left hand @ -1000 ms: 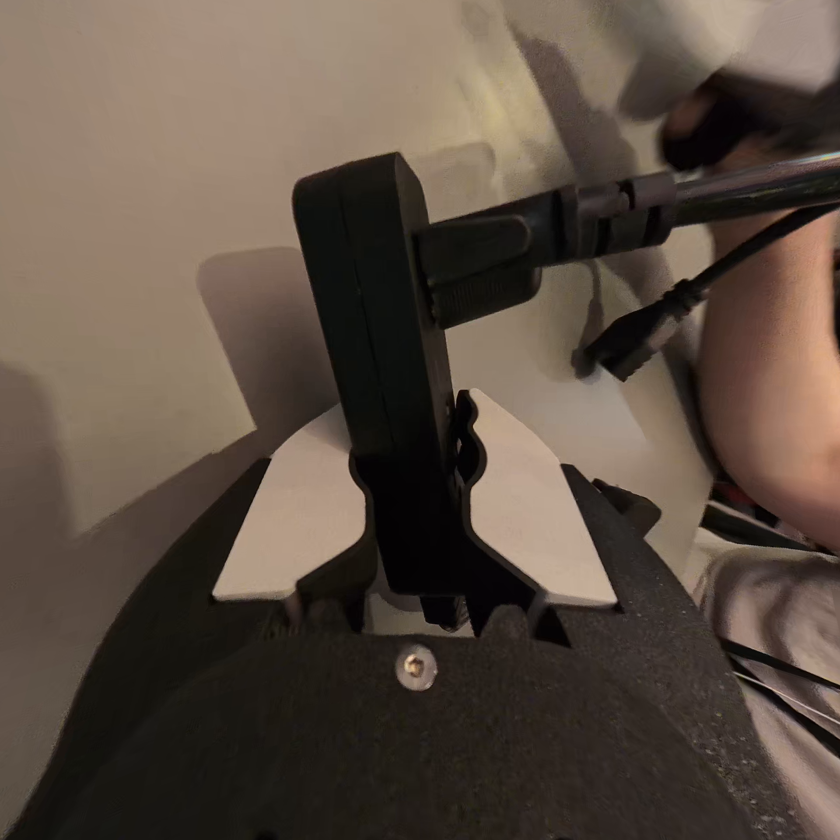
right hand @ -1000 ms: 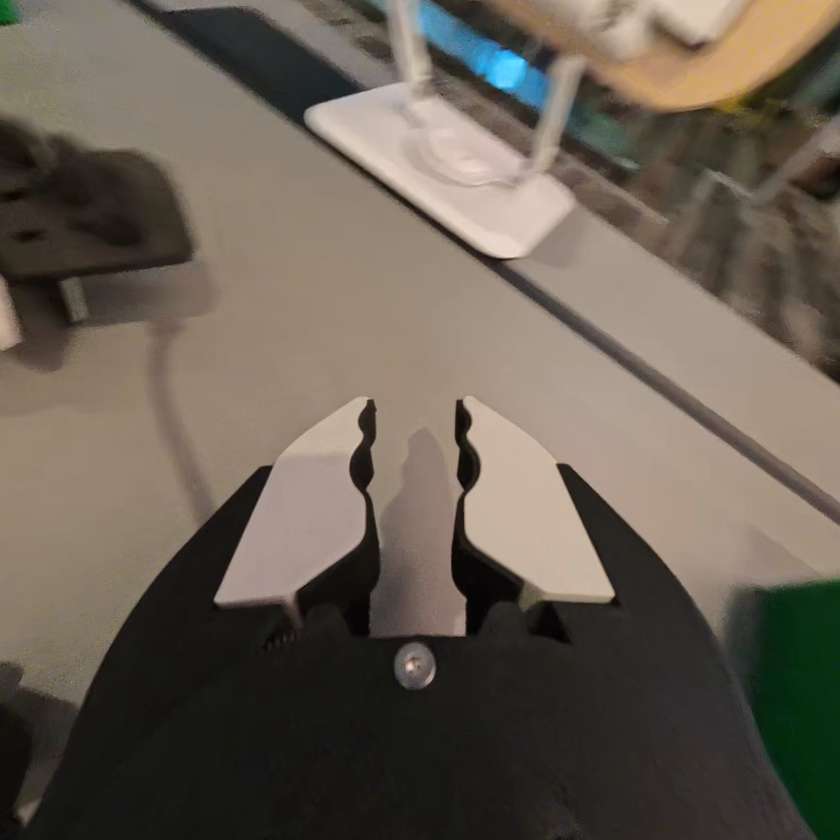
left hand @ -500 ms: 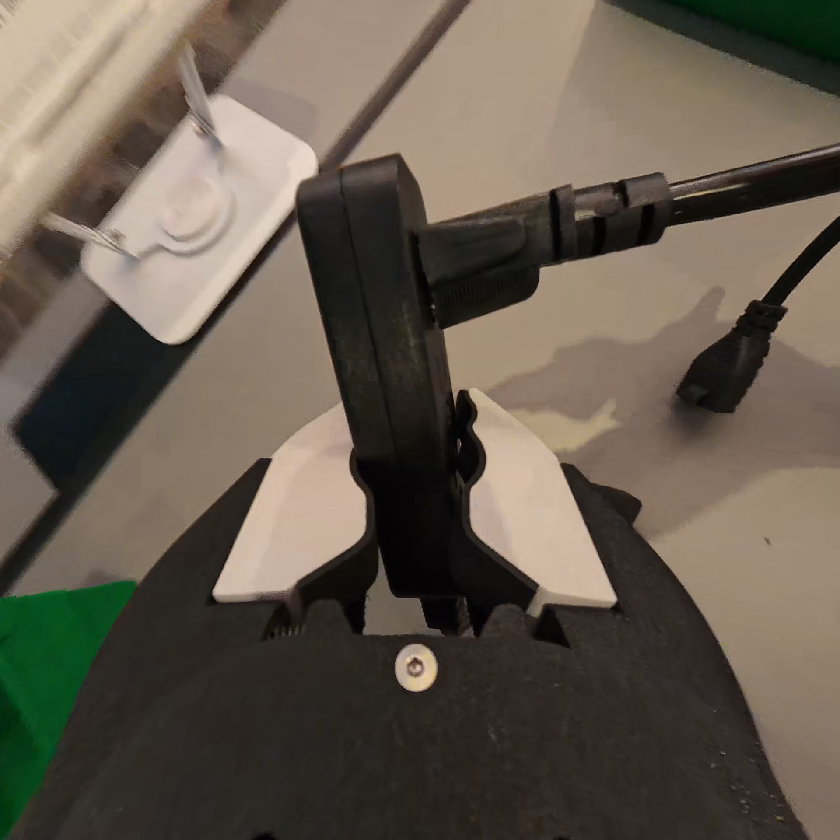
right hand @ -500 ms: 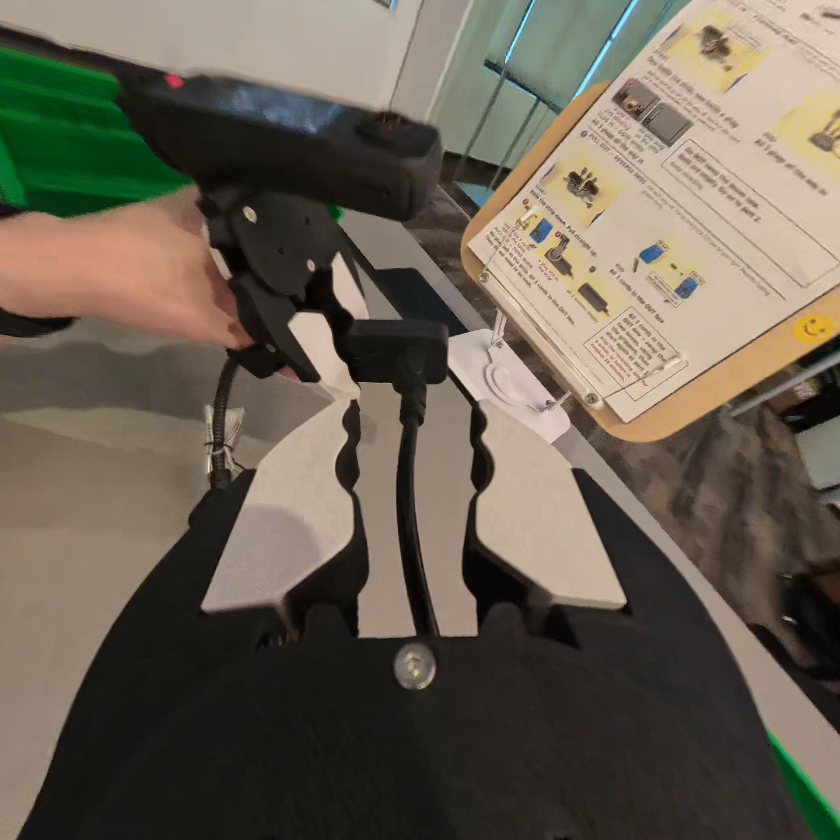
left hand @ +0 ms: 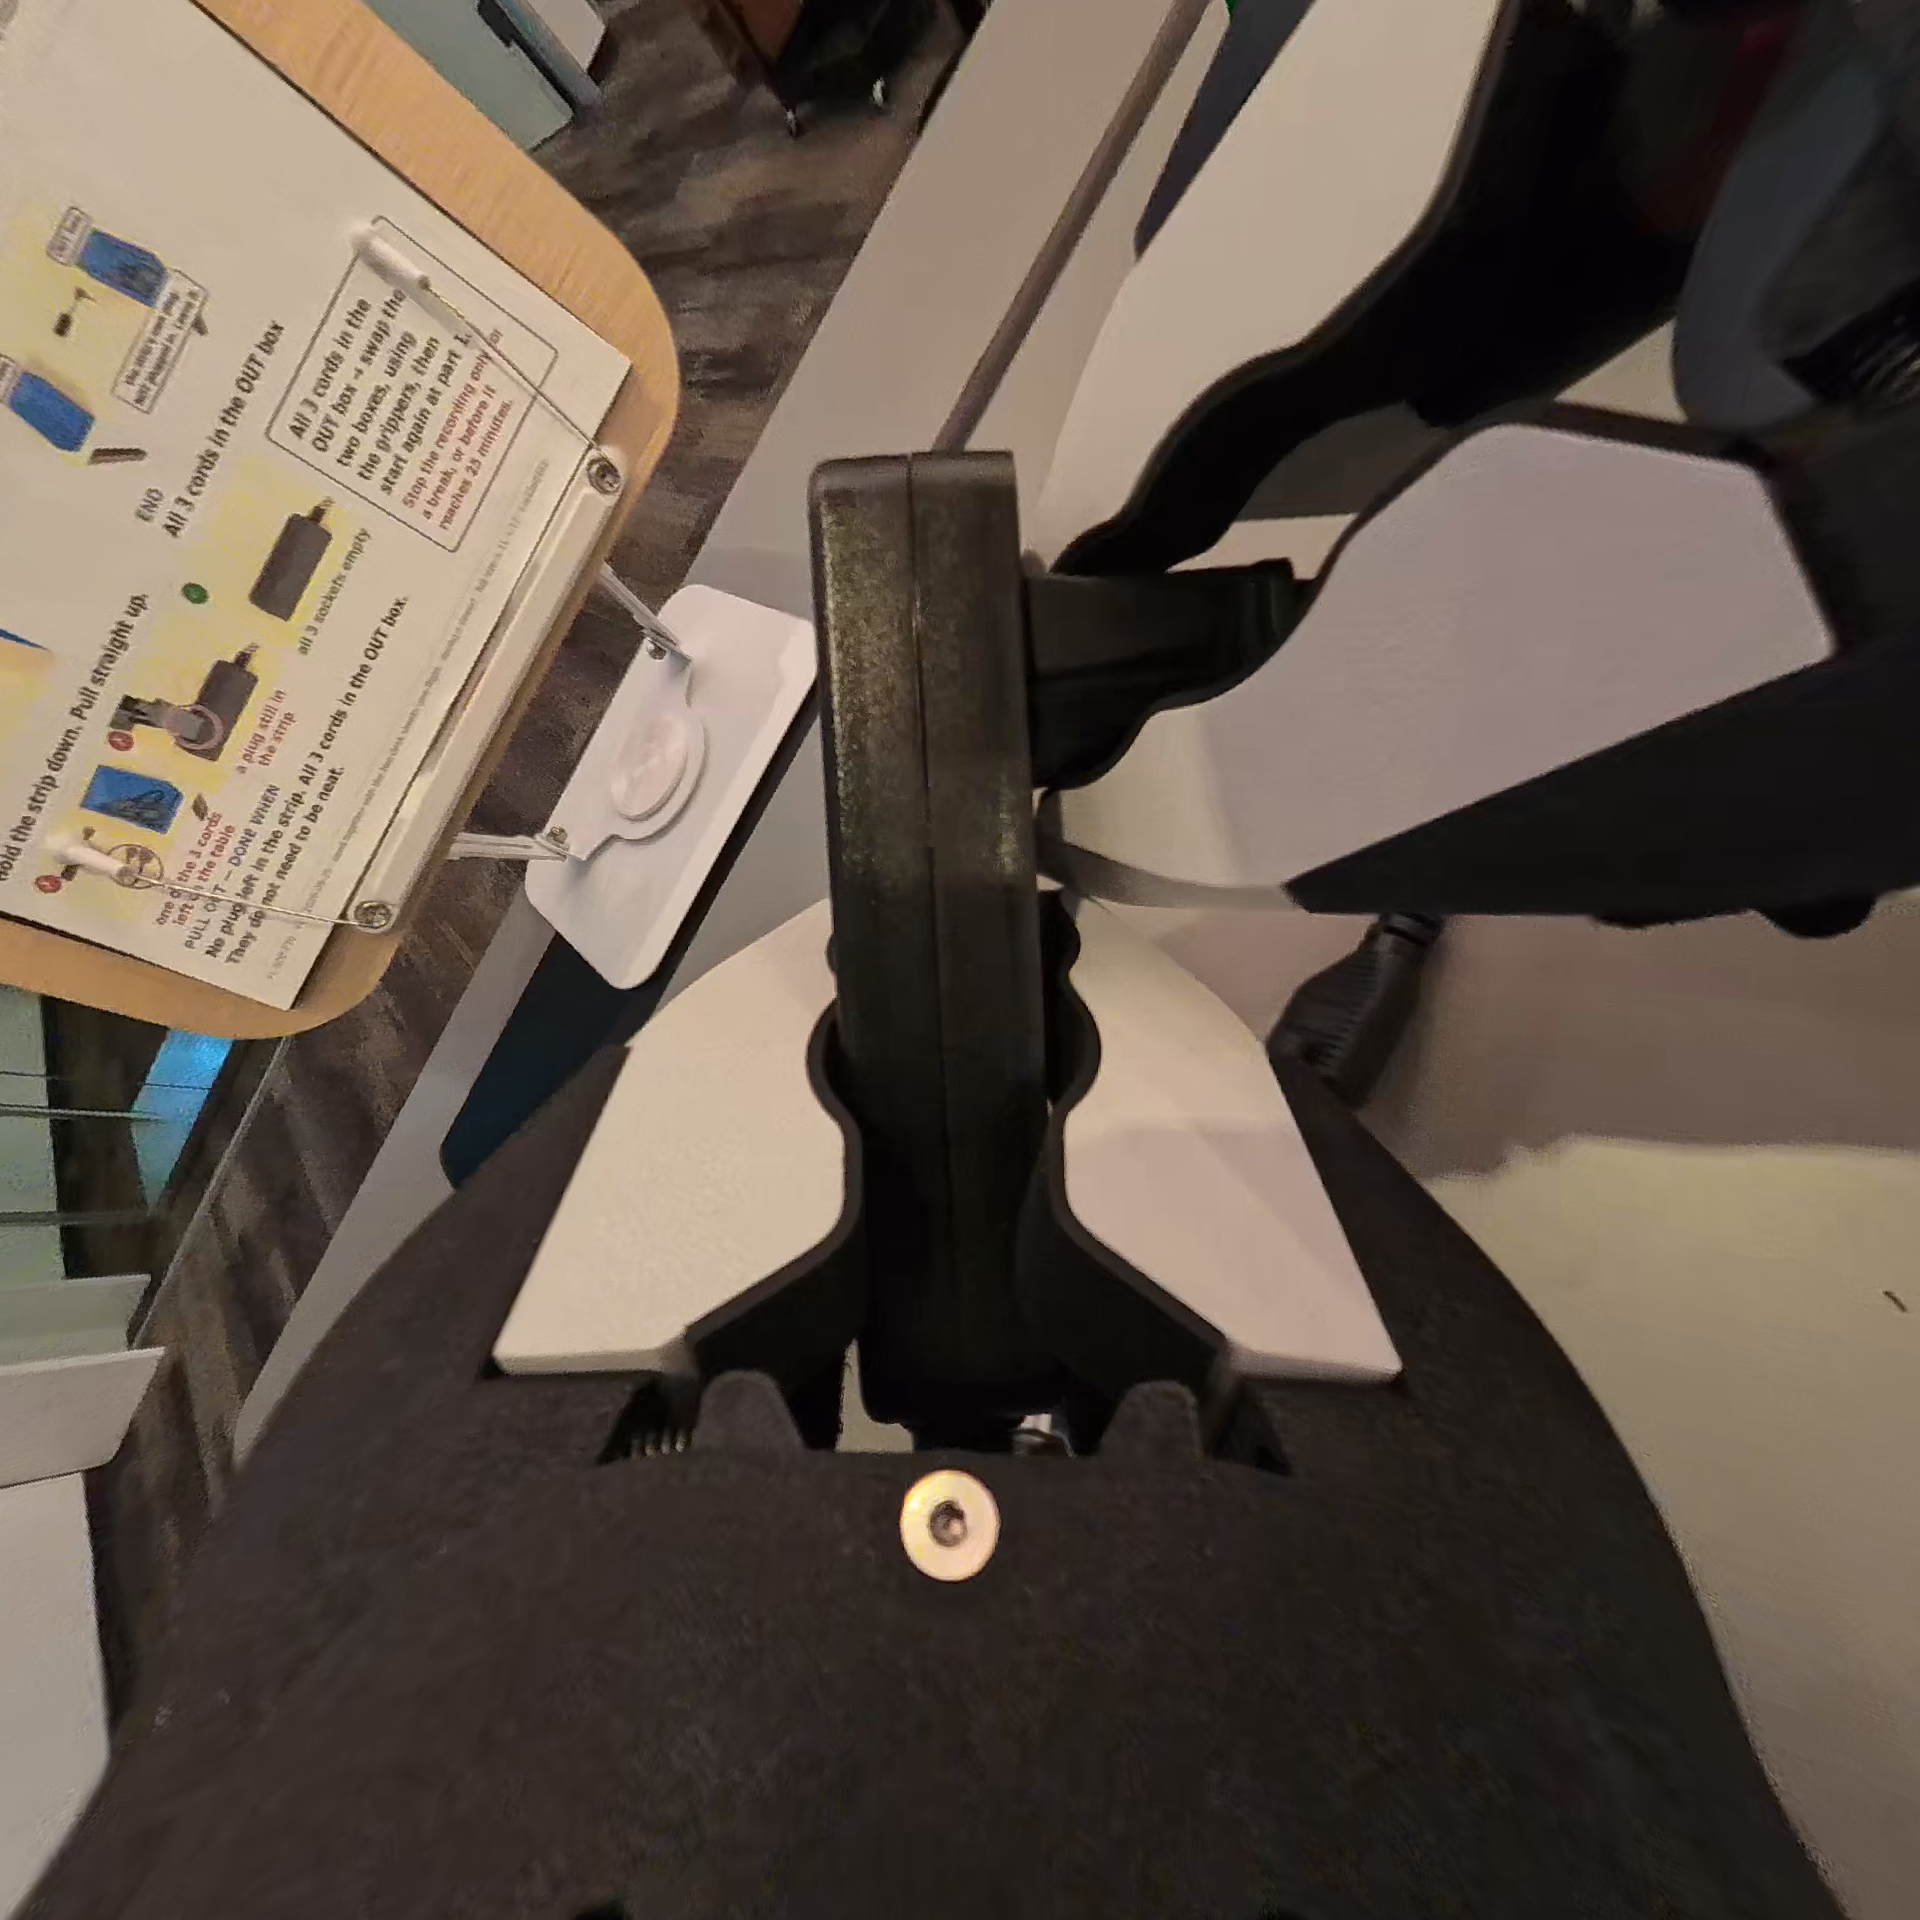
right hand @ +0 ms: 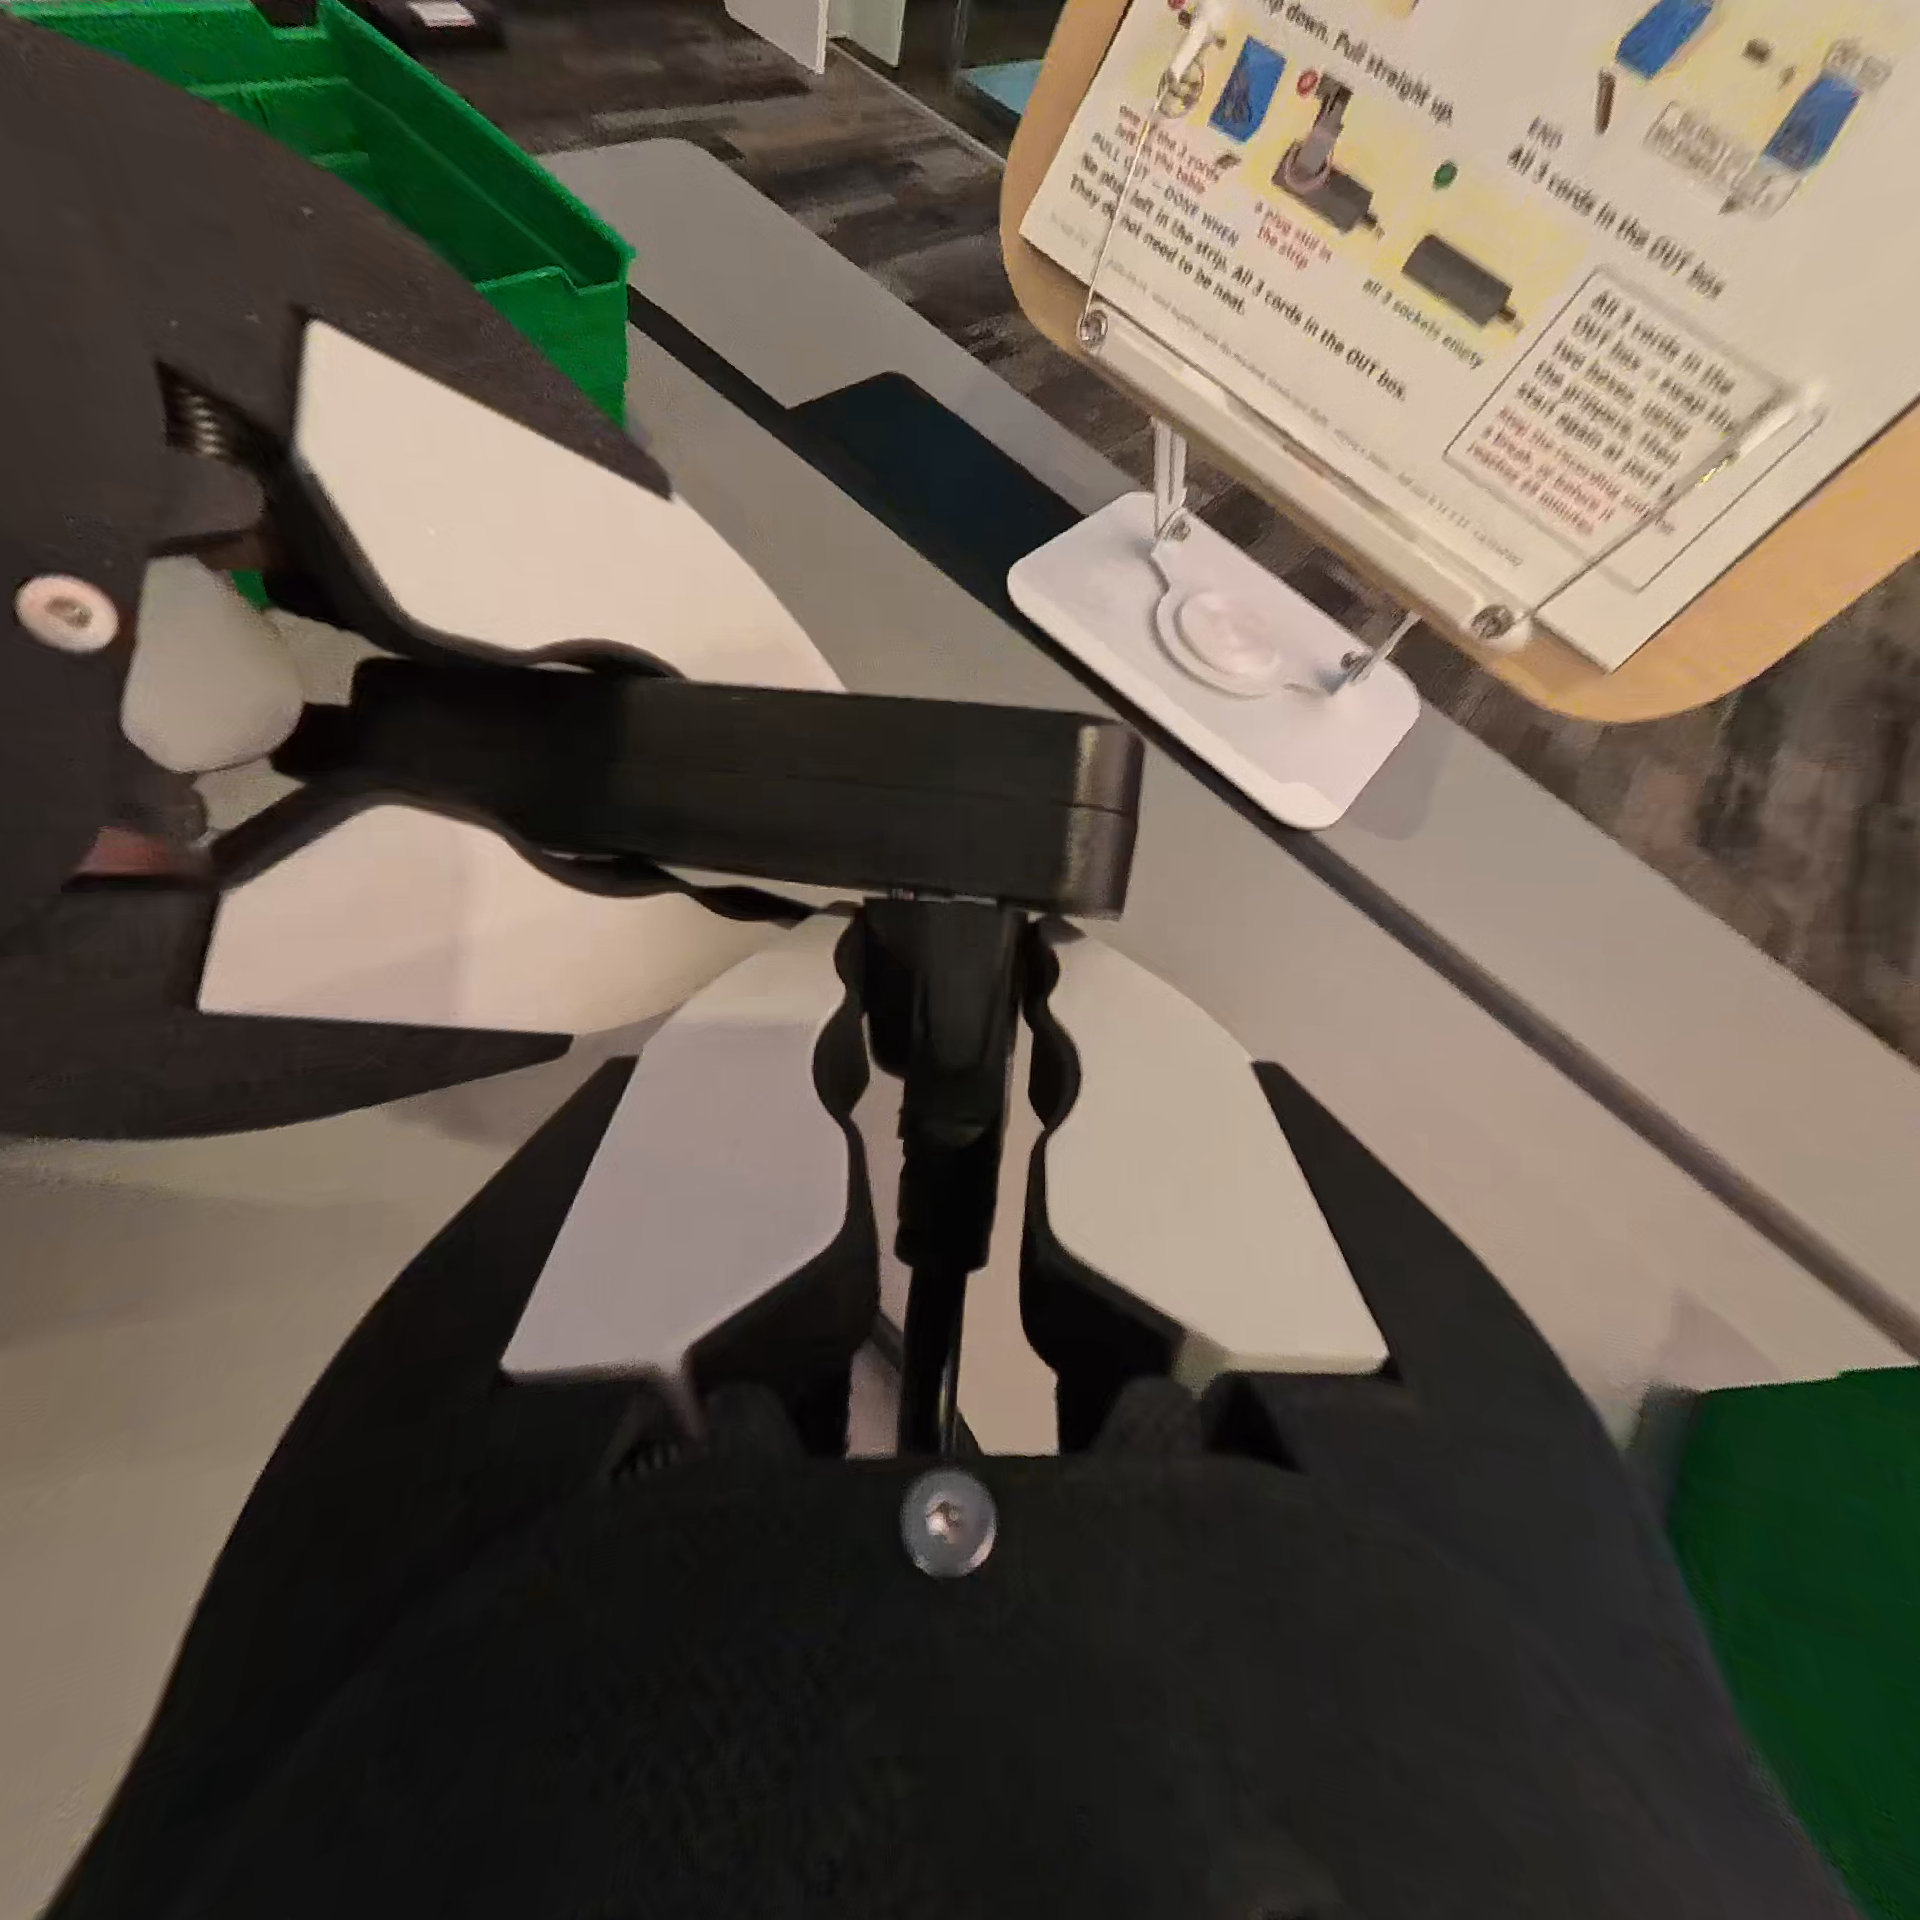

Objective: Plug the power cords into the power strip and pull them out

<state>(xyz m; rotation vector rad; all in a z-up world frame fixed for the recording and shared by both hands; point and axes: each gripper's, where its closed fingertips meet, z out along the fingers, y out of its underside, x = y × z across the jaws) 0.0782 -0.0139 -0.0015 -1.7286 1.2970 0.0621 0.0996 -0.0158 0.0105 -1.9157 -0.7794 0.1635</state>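
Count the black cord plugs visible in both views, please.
2. One plug sits in the power strip, between the fingers of the right tool. The other plug lies loose on the table, under that tool. More may be hidden.

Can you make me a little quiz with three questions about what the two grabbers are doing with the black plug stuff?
1. True or false: the left gripper is shut on the power strip.
2. What sits between the right gripper's fingers: A) a plug, B) the green bin, C) nothing?
3. Fill in: the white stand rests on the ____.

Key: 1 true. 2 A. 3 table.
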